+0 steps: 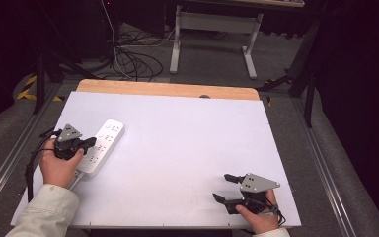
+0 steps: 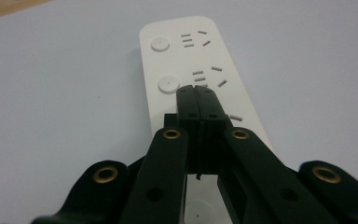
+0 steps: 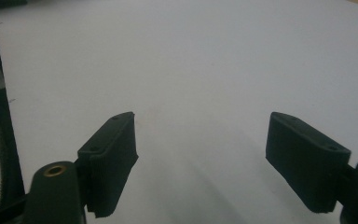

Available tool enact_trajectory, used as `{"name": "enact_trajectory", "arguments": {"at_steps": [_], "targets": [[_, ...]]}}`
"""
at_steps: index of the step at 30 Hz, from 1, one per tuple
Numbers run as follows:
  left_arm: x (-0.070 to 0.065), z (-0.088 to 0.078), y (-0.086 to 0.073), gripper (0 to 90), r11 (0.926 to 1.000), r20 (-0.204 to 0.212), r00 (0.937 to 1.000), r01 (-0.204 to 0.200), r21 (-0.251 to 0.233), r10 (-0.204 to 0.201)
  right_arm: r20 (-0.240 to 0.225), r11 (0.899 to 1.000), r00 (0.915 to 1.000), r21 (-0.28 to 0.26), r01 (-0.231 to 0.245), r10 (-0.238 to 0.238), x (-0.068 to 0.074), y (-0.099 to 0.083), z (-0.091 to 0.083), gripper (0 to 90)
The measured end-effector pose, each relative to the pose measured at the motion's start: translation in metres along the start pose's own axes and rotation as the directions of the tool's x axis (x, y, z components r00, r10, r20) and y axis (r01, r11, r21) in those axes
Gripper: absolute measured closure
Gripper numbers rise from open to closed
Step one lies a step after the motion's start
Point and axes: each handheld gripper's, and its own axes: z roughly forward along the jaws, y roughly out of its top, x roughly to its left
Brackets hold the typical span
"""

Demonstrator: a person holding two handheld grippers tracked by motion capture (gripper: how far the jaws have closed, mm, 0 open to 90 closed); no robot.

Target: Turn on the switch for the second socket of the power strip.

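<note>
two claws sit on my white counter (image 1: 177,148), one at each near corner. on the left, my left claw (image 1: 90,142) has its jaws pressed together with nothing between them, tips over the middle of the white power strip (image 1: 101,146) that lies slanted near the counter's left edge, though i cannot tell if they touch it; in the left gripper view the closed tips (image 2: 197,93) sit just by the strip's (image 2: 186,60) second round button. on the right, my right claw (image 1: 223,186) rests near the front edge with jaws spread wide over bare surface.
</note>
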Motion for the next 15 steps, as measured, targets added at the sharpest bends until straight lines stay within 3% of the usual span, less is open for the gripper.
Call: {"name": "enact_trajectory", "arguments": {"at_steps": [15], "targets": [[-0.007,-0.024,0.009,89.1,0.9998,0.015,0.9999,0.007,-0.017,-0.007,0.001,1.000,1.0000,0.001,0.002,-0.002,0.000,0.000,0.000,24.9]]}}
